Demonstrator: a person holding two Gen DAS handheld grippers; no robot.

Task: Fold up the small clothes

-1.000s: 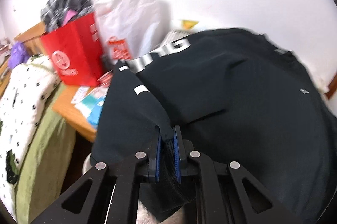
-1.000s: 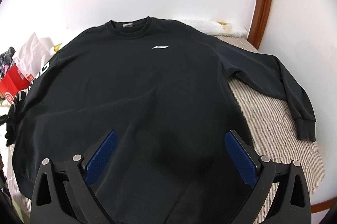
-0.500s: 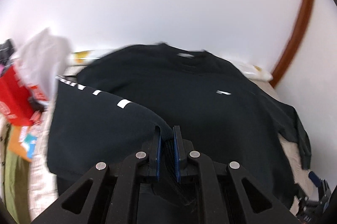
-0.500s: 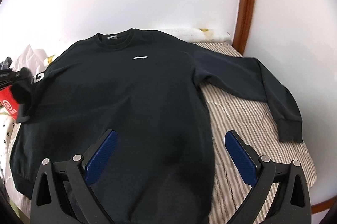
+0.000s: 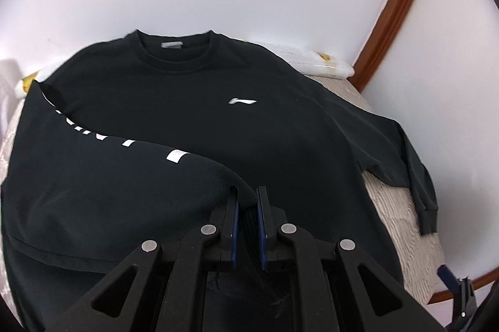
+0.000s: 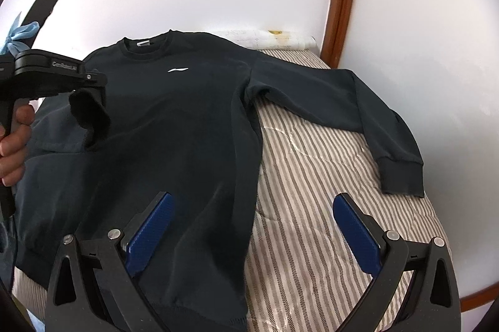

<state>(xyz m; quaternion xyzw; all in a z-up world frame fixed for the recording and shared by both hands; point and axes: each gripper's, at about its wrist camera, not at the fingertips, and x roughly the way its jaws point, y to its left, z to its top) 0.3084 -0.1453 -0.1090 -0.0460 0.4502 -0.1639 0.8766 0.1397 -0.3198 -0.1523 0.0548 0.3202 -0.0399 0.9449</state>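
Pinching sleeve cuff [image 5: 241, 194] between left fingers [image 5: 233, 226]; right fingers [image 6: 355, 226] spread above sweatshirt [image 6: 174, 126].

Black crew-neck sweatshirt [image 6: 187, 126] spread face-up on striped bedding, small white chest logo. One sleeve [image 6: 352, 110] outstretched flat, cuff near bed edge. Other sleeve [image 5: 131, 173], white lettering, lifted and drawn across torso.
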